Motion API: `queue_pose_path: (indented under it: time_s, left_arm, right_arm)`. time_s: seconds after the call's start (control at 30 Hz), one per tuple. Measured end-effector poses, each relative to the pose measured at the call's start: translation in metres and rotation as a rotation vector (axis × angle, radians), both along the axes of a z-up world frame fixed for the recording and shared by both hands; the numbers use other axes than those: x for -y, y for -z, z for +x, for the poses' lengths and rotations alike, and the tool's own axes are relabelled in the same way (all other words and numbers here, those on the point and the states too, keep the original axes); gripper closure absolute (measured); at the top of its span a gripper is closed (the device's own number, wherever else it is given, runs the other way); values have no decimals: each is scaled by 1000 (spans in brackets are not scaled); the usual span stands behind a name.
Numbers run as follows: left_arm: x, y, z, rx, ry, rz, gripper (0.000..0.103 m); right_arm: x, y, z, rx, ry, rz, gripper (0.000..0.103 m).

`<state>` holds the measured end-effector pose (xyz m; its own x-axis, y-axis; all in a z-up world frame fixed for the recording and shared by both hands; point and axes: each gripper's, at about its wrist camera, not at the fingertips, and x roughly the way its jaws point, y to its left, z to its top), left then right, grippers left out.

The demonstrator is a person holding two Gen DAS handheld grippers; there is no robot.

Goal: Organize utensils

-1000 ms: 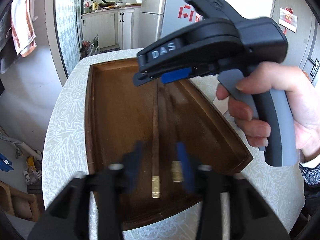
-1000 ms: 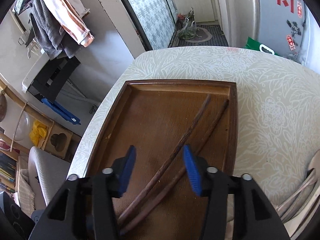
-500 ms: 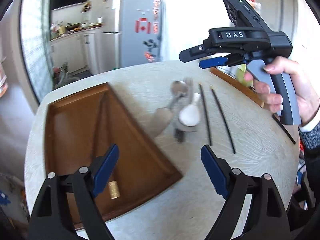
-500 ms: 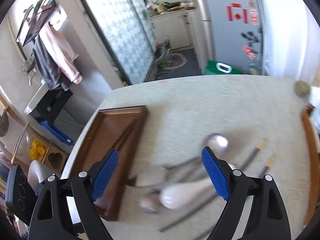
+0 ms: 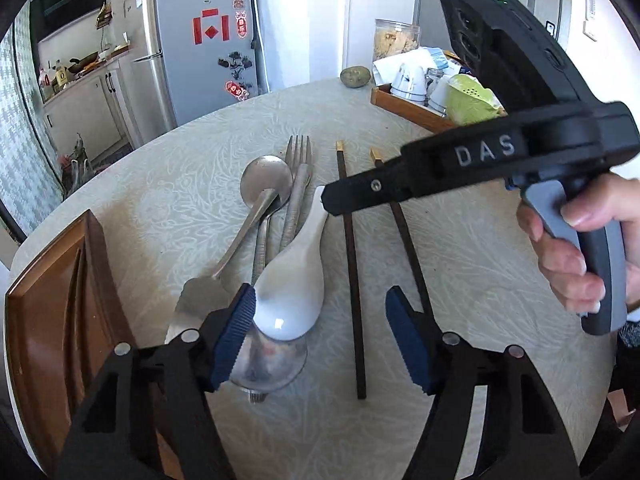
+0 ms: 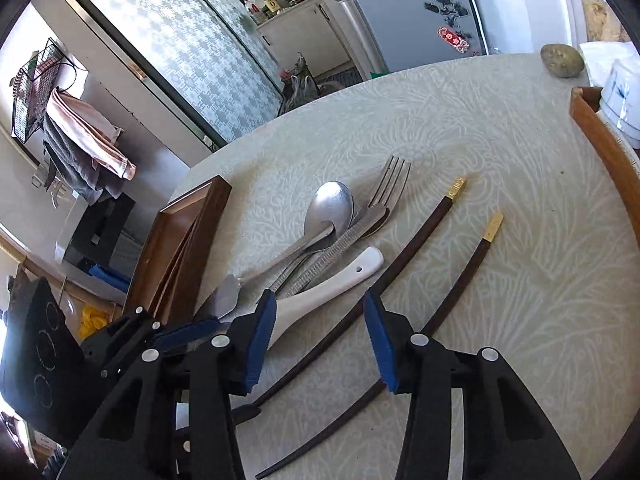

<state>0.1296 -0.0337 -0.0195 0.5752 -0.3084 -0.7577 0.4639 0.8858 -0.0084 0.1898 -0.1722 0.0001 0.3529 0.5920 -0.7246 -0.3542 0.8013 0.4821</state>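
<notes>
Two trays: a dark wooden tray (image 5: pixel 48 300) is seen left of the left jaws with one chopstick pair already laid in it, judged the sorting target; a second wooden tray (image 6: pixel 608 148) of cups lies far right of the right jaws
Table: a pale patterned cloth (image 5: pixel 480 264) carries the loose utensils ahead of both jaw pairs
Right gripper (image 6: pixel 320 324): jaws are closing at a medium gap over the near chopstick (image 6: pixel 404 256), which passes between the pads untouched; nothing is held
Left gripper (image 5: pixel 320 328): jaws are closing but fairly wide, empty; the same dark stick runs between them, the white spoon's bowl beside the left pad
Chopsticks: the second stick (image 6: pixel 460 280) is laid just right of the right jaws, roughly parallel, so the pair can be gathered together
Heap: white ceramic spoon (image 5: pixel 292 284), metal spoon (image 5: pixel 266 184) and fork (image 5: pixel 298 176) are stacked overlapping left of the sticks, judged left for afterwards
</notes>
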Motion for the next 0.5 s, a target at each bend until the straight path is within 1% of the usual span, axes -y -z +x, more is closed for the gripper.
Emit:
queue_pose_path:
  time_s: [0.1,0.17,0.2,0.23,0.3,0.37,0.4,0.5]
  left_arm:
    - [3,6,14,0,-18,25,34]
    - [4,10,15,-2,-19,50,39]
    - [5,12,18,-13,-17,59,46]
    - [5,13,20,-18,-18,68,49]
    - [5,13,21,-16,-26,74,50]
    - [4,14,22,-15,-46,86,54]
    - [3,15,22,-15,-53,86,58]
    - [-1,13,22,-18,-67,63,60]
  right_arm:
    - [-2,6,3,-14,-2,4,58]
    - [-4,9,6,-25,-5,13,60]
    - [-2,9,6,-26,-4,20,60]
    - [-4,9,6,-29,-5,26,60]
    - [-4,8,8,-39,-4,48,60]
    - [-4,8,8,-48,-7,66,60]
    - [-5,8,8,-55,-7,75,61]
    - [-5,11,7,-81,-10,102,61]
